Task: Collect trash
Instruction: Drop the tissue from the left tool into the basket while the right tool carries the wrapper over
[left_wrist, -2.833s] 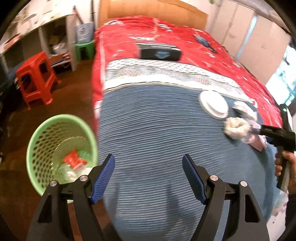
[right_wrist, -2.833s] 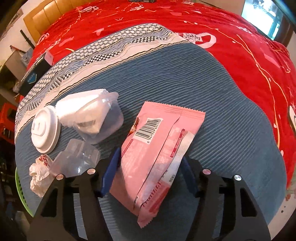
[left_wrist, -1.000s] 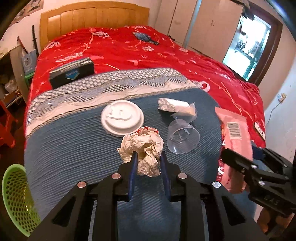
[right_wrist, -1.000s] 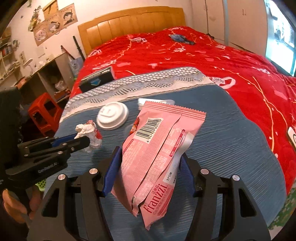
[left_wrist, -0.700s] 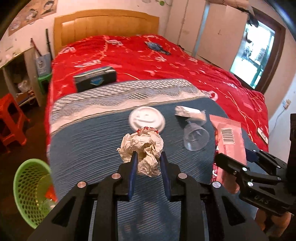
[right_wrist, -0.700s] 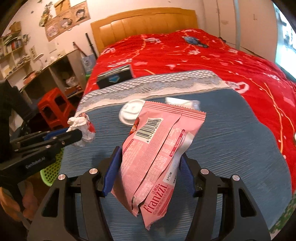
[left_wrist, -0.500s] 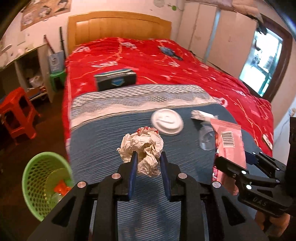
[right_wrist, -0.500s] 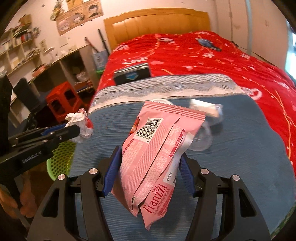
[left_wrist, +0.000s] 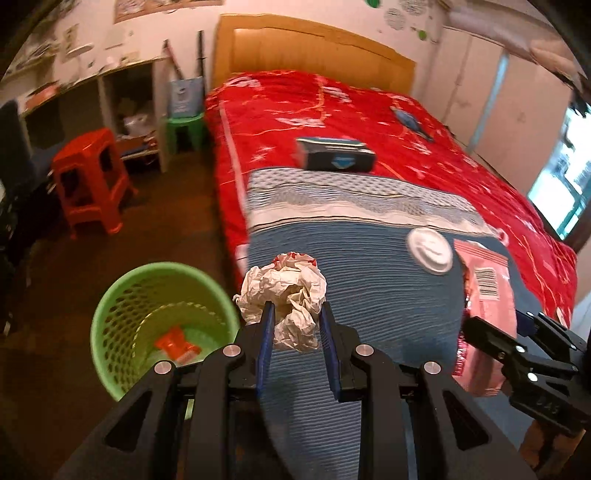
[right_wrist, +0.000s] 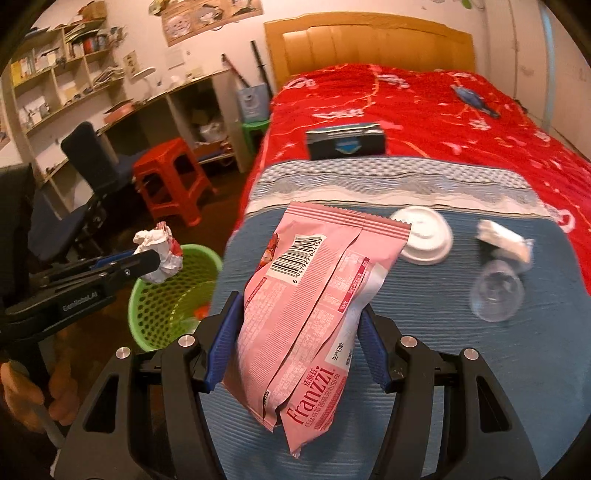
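The left gripper (left_wrist: 297, 325) pinches a crumpled paper wad (left_wrist: 286, 291) near the green mesh wastebasket (left_wrist: 122, 299) on the floor, left of the bed (left_wrist: 369, 266); the right gripper (right_wrist: 295, 341) clamps a pink Franzzi snack wrapper (right_wrist: 310, 314) above the blue blanket (right_wrist: 480, 369).

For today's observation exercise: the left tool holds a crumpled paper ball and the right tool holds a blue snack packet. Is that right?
Not quite. The snack packet in the right tool is pink, as the right wrist view shows. The left tool does hold the crumpled paper ball.
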